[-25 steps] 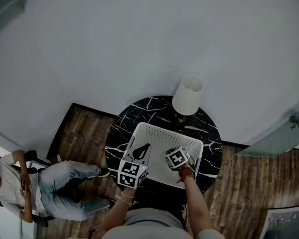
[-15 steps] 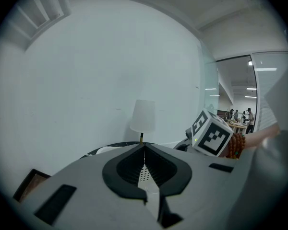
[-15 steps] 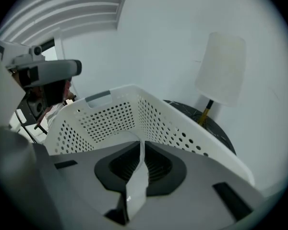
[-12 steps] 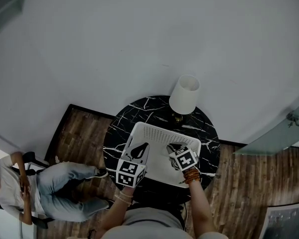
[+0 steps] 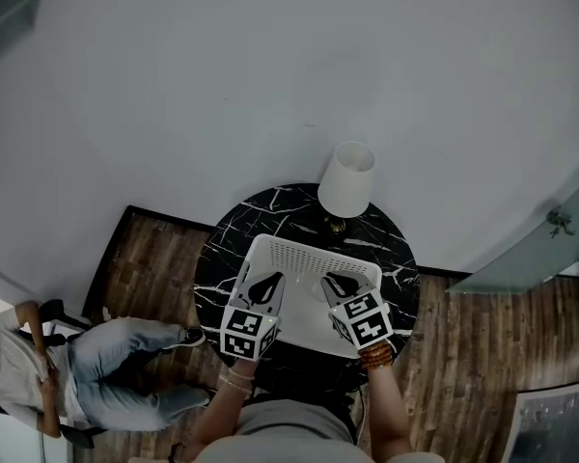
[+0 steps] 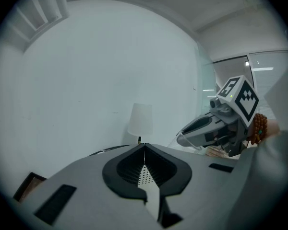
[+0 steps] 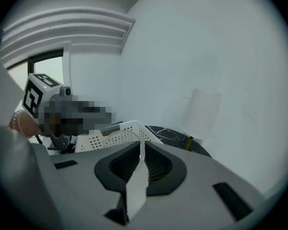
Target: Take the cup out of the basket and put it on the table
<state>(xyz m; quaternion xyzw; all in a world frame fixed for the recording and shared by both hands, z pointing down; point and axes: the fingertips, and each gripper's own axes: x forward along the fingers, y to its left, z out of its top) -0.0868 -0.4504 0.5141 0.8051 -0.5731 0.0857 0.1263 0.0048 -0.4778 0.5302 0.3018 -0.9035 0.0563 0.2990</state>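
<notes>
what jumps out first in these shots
A white basket sits on a round black marble table, with a white lamp at its far edge. Both tongs hover over it: left tongs shut and empty, right tongs seemingly pinching a clear cup. A seated person is at lower left.

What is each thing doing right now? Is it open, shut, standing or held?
Left gripper: shut, empty, over the basket.
Right gripper: shut on the clear cup's rim.
Cup: held up, not yet on the table.
Basket: upright on the table.
Lamp: standing upright behind the basket.
</notes>
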